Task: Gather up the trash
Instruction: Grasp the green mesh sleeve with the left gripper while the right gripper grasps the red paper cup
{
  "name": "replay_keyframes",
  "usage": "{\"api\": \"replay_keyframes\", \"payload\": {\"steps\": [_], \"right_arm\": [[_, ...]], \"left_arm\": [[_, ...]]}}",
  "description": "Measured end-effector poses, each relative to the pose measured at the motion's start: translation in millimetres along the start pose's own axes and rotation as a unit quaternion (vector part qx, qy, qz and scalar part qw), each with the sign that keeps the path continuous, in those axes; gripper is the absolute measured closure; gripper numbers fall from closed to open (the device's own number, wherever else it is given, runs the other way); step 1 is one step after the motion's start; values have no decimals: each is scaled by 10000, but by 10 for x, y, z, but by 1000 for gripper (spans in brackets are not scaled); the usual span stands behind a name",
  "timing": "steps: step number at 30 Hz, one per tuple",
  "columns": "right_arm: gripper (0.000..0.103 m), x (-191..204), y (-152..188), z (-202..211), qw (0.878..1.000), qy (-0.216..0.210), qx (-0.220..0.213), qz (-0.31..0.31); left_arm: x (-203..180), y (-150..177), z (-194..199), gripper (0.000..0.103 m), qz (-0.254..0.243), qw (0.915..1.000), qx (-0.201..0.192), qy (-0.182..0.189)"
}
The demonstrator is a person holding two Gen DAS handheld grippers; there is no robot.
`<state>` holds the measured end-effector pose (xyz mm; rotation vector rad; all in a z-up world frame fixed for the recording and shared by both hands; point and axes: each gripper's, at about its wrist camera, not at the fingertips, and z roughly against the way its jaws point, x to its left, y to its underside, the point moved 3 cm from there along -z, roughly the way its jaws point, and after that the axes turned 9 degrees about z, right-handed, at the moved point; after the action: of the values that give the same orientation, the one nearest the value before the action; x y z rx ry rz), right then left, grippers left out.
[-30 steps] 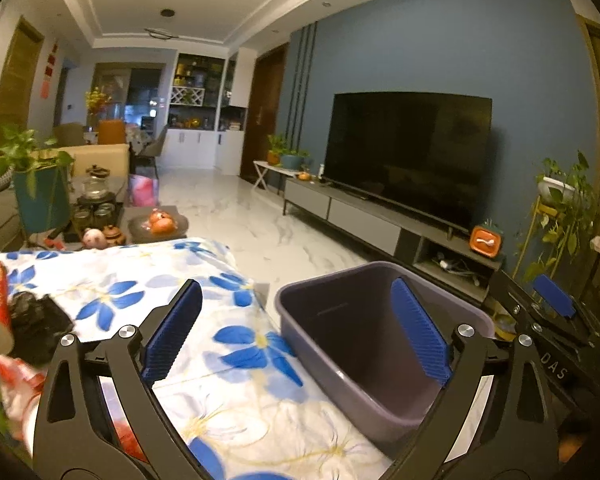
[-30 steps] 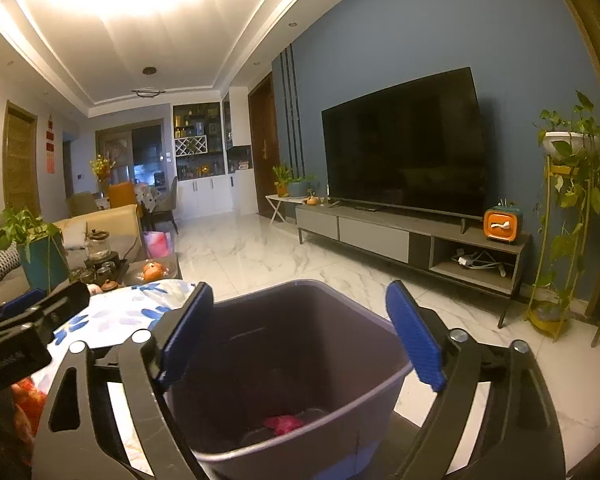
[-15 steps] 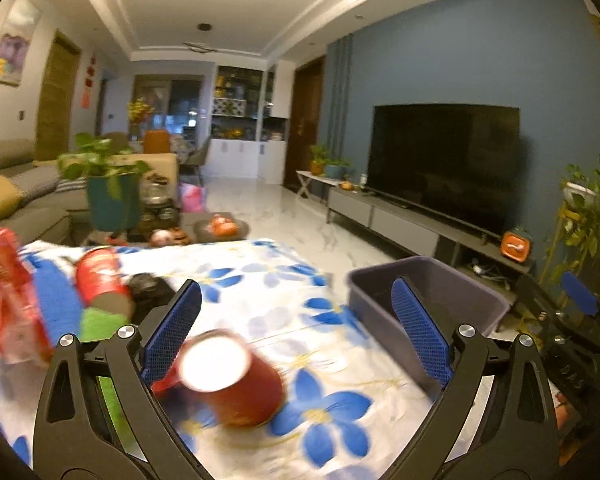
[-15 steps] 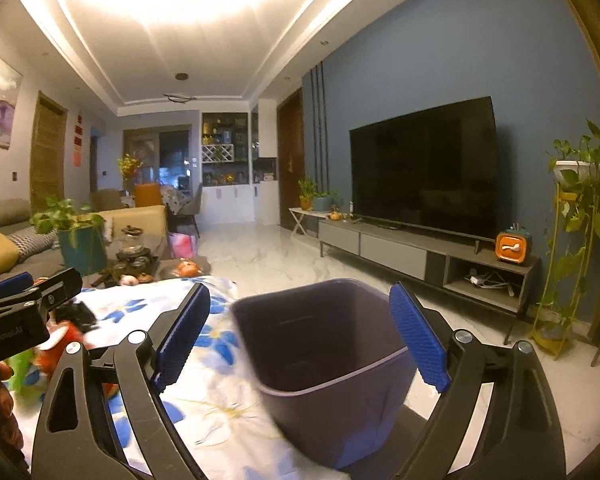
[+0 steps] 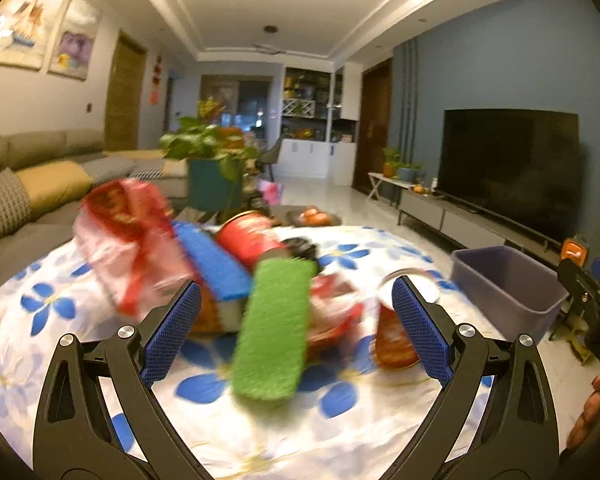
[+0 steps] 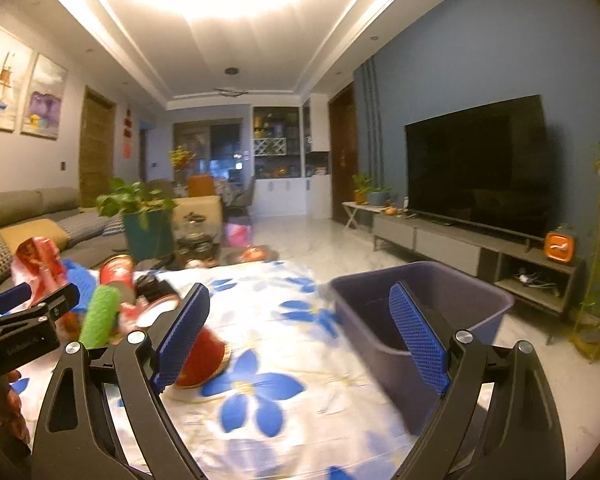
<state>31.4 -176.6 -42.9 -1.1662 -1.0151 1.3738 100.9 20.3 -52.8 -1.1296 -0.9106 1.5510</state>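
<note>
My left gripper (image 5: 295, 320) hangs with its jaws spread wide and empty, aimed at the trash heap on the flowered table (image 5: 259, 432). The green strip (image 5: 273, 326) lies dead centre in the left view, between my blue pads, its long axis running from lower centre up toward the pile, so it points almost straight away from me. A red cup (image 5: 396, 332) stands at the right of that frame, just inside my right-hand pad. My right gripper (image 6: 300, 336) is also spread and holds nothing; in its view the purple bin (image 6: 420, 312) sits right of centre, the pile far left. I judge the left gripper the nearer one to the trash.
</note>
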Motion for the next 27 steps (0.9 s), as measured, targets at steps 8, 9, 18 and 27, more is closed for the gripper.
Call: {"api": "replay_keyframes", "payload": {"steps": [8,9,18,27], "right_arm": [[14,558,140,-188,9976,-550,166,388],[14,631,159,-224,9970,-590,208,456],[14,1022,206,-599,9920,-680,443,962],[21,1183,175,-864,9895,-681,581,1137]], "left_arm": [[454,32,68,9,274,9984,28,-495],[490,30,61,9,305,9982,24,-520],[653,22,-47,9,412,9974,51,-587],[655,51,-148,9,356,9985,122,-396]]}}
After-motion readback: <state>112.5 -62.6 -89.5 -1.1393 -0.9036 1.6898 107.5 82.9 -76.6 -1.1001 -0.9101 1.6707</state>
